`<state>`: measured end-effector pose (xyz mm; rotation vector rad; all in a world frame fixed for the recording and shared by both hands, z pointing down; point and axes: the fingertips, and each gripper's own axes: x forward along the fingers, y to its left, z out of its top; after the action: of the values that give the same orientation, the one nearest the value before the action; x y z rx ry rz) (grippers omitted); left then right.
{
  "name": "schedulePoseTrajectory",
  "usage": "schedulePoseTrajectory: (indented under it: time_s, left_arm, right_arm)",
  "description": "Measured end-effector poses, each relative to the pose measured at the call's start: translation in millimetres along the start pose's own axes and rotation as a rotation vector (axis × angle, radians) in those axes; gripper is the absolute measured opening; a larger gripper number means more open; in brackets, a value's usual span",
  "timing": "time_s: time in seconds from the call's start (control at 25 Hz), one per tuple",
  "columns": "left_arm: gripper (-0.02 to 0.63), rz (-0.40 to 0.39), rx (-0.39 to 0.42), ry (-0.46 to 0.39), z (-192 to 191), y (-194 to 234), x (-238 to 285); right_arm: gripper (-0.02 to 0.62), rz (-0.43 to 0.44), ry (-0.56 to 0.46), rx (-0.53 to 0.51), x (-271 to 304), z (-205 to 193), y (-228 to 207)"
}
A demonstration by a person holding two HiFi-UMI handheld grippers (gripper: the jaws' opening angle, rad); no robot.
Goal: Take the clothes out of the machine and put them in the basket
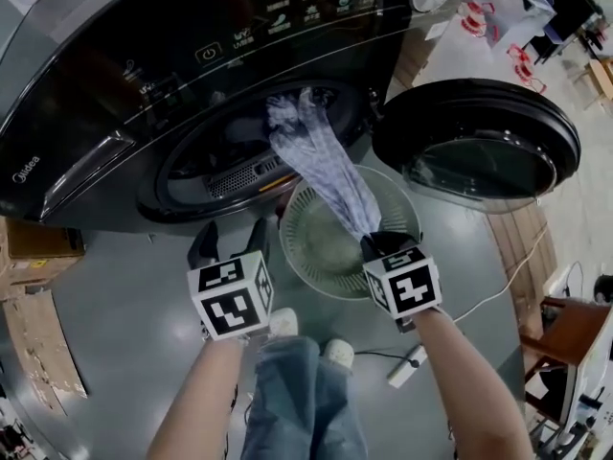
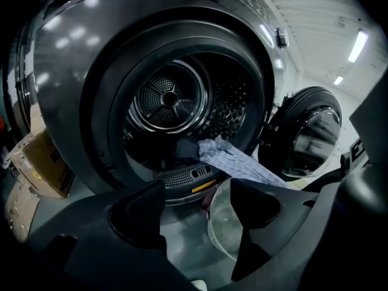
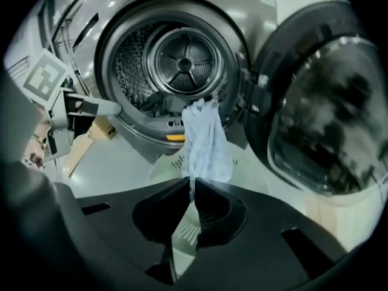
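Holding: the right gripper (image 1: 369, 241) has its jaws pinched shut on the near end of a pale blue patterned cloth (image 1: 316, 156).
Cloth: it runs in a stretched strip from the machine's round opening down to the right gripper; its far end lies inside the drum, and its near end is above the basket.
Left gripper (image 1: 232, 242): jaws apart with nothing between them, just left of the right gripper, facing the opening.
Basket (image 1: 289, 230): pale and round, on the floor right in front of the machine, under the cloth.
Washing machine (image 1: 96, 84): dark front-loader at the far side.
Door (image 1: 479, 142): swung open to the right.
Drum: a dark garment (image 2: 182, 150) lies at the near lip, touching the cloth's left side.
Cardboard box (image 1: 34, 252): on the floor, far left of the machine.
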<state>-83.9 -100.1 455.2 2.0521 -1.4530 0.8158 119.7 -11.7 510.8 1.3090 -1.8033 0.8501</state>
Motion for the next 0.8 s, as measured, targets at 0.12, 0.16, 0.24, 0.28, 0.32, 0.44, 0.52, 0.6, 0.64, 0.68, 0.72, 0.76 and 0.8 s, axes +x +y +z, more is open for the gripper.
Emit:
schedulePoseTrajectory:
  time_s: [0.12, 0.16, 0.24, 0.28, 0.32, 0.44, 0.52, 0.6, 0.64, 0.68, 0.72, 0.76, 0.8]
  left_arm:
    - [0.324, -0.014, 0.007, 0.009, -1.5, -5.8, -0.3]
    - [0.321, -0.020, 0.015, 0.009, -1.2, -8.1, -0.3]
    - [0.314, -0.030, 0.026, 0.005, 0.6, -11.7, -0.2]
    - [0.310, -0.032, 0.027, 0.003, 1.6, -12.6, 0.0]
    - [0.305, -0.033, 0.025, 0.001, 2.5, -12.9, 0.2]
    - [0.285, -0.033, 0.019, -0.001, 4.7, -13.4, -0.3]
    - [0.267, -0.044, 0.022, -0.002, 4.5, -16.0, -1.3]
    - [0.217, -0.068, 0.026, 0.000, 2.7, -20.0, -2.3]
    - [0.182, -0.080, 0.029, 0.002, 1.1, -21.8, -2.8]
    - [0.150, -0.088, 0.035, 0.005, -0.7, -22.9, -3.2]
    - [0.118, -0.091, 0.041, 0.009, -2.7, -23.2, -3.3]
    - [0.087, -0.091, 0.047, 0.013, -4.6, -22.7, -2.9]
    - [0.065, -0.089, 0.050, 0.018, -6.3, -21.9, -2.0]
  right_arm:
    - [0.026, 0.017, 0.074, 0.030, -2.9, -25.1, 1.9]
    - [0.026, 0.025, 0.109, 0.042, -2.8, -34.5, 2.8]
    - [0.026, 0.048, 0.191, 0.091, -1.6, -54.1, 5.3]
    - [0.026, 0.065, 0.232, 0.126, -0.8, -62.9, 7.4]
    - [0.026, 0.081, 0.271, 0.161, 0.1, -70.6, 9.7]
    - [0.026, 0.094, 0.368, 0.211, 1.5, -87.4, 12.7]
    - [0.026, 0.063, 0.432, 0.199, 1.1, -95.0, 9.3]
    - [0.026, 0.015, 0.493, 0.175, 0.7, -99.7, 4.1]
    - [0.026, -0.002, 0.514, 0.165, 1.3, -100.7, 2.6]
    - [0.026, -0.007, 0.525, 0.159, 2.9, -100.6, 2.9]
    - [0.026, -0.002, 0.524, 0.160, 5.6, -99.5, 4.6]
    - [0.028, 0.005, 0.512, 0.167, 9.1, -97.3, 6.4]
    - [0.029, 0.003, 0.493, 0.177, 12.8, -94.5, 6.7]
